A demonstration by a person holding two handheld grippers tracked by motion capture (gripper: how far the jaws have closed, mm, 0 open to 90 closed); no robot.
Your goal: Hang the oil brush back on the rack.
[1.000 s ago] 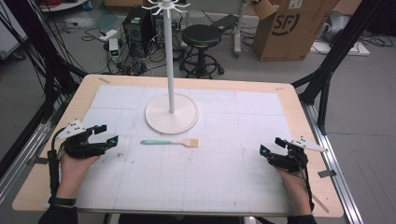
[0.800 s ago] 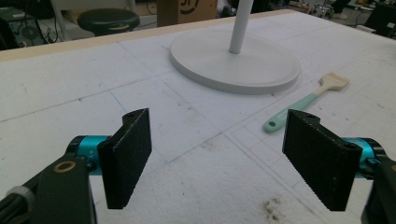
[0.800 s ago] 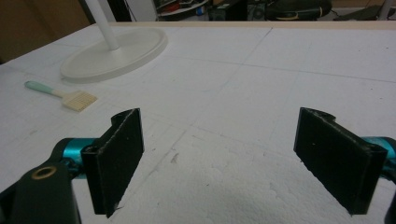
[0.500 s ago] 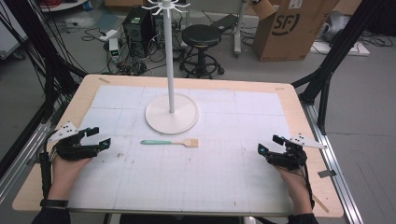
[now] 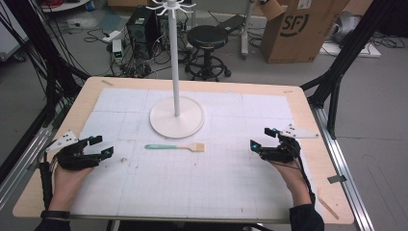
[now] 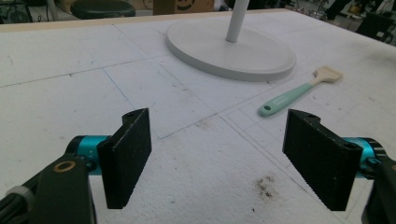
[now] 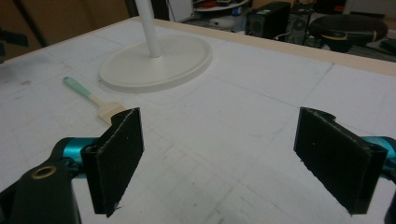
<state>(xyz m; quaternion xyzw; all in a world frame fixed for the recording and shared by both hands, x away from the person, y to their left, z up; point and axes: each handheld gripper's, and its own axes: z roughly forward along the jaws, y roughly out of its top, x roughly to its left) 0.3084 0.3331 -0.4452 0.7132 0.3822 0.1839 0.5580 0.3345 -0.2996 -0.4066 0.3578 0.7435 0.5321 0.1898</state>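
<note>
A small brush [image 5: 175,147] with a teal handle and tan bristles lies flat on the white mat, just in front of a white stand's round base [image 5: 176,117]. At the mat's left edge my left gripper [image 5: 102,145] is open and empty, pointing right toward the brush. In the left gripper view the brush [image 6: 299,91] lies beyond the right jaw, apart from the gripper [image 6: 224,158]. My right gripper [image 5: 261,137] is open and empty at the right, pointing left. The right gripper view has the brush [image 7: 93,100] past the left jaw and the base [image 7: 156,63] farther off.
The stand's thin pole [image 5: 173,53] rises from the base with hooks at its top. A thin wooden stick [image 5: 328,204] lies near the table's front right corner. Beyond the far edge stand a stool [image 5: 208,38], a cardboard box [image 5: 298,29] and a computer [image 5: 143,31].
My right gripper has moved left and a little farther up the table, toward the middle. The left gripper has drifted slightly left. The brush and stand have stayed put.
</note>
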